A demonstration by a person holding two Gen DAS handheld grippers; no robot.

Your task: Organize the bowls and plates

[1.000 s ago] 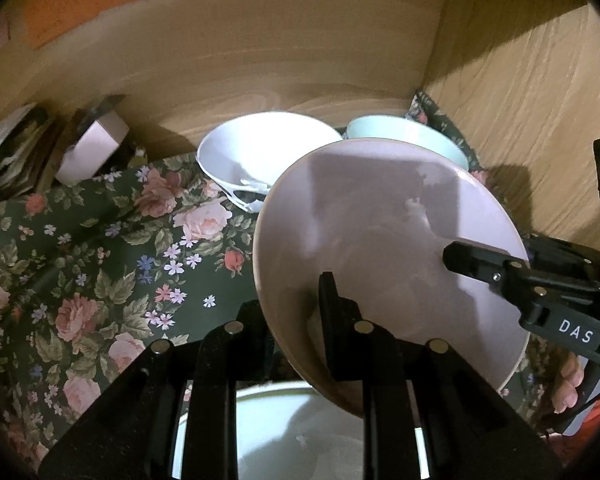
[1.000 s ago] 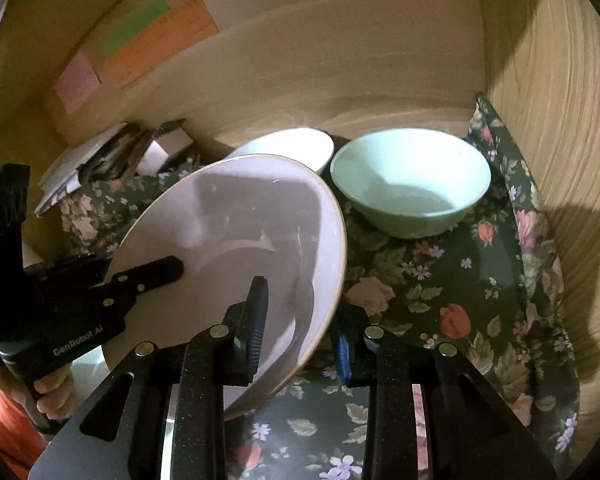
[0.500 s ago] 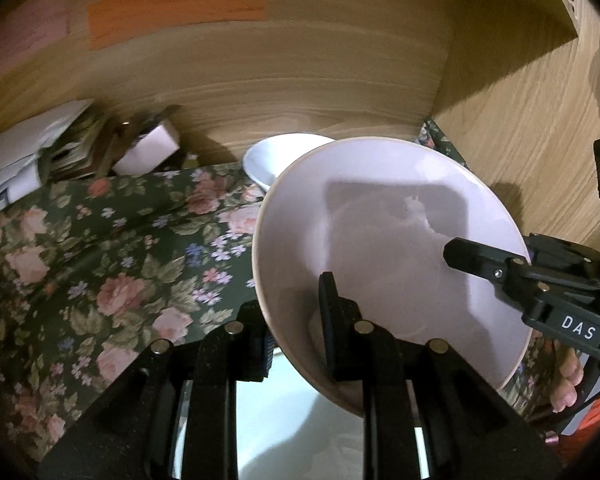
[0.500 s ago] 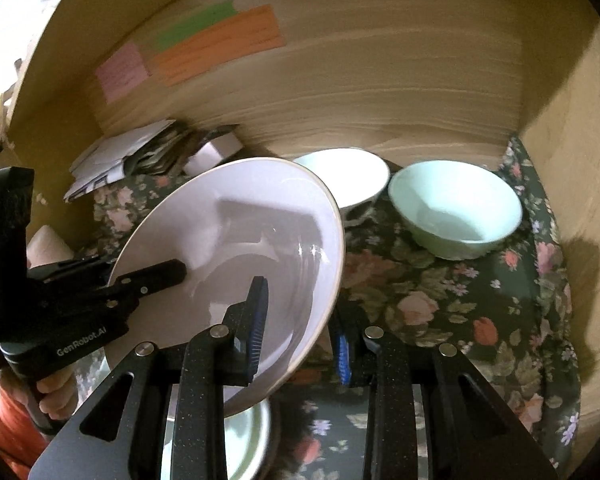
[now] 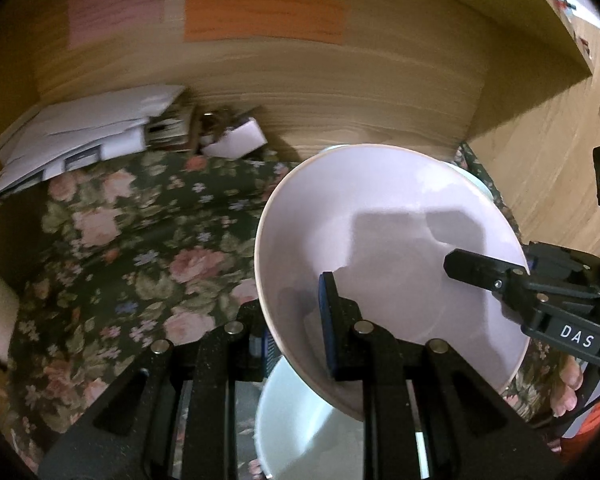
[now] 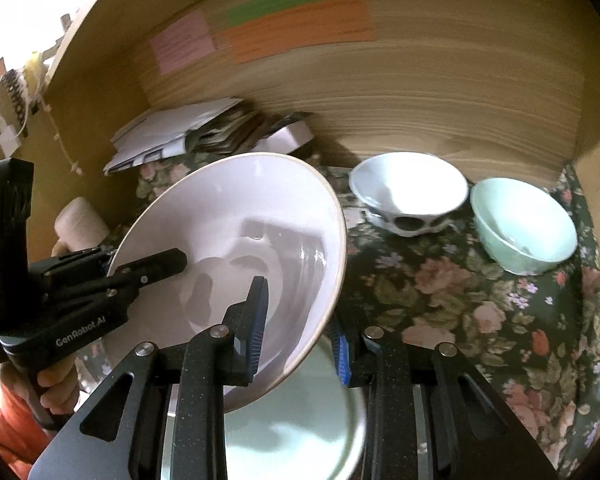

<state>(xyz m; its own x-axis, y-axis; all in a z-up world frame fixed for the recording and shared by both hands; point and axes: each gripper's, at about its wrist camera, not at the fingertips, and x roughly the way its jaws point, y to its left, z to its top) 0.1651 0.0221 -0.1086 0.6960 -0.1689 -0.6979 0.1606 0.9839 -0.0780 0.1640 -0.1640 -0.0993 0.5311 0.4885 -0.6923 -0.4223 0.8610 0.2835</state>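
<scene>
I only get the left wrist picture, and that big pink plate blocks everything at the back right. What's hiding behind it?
Observer: Two bowls stand upright on the flowered cloth: a white bowl and, to its right, a mint bowl.
Visitor: That black arm reaching in from the right, is it really gripping the plate?
Observer: Yes. The right gripper pinches the rim of the pink plate, one finger inside, the other outside.
Visitor: And who holds the tool my camera sits on?
Observer: A hand in an orange sleeve grips the handle of the left gripper.
</scene>
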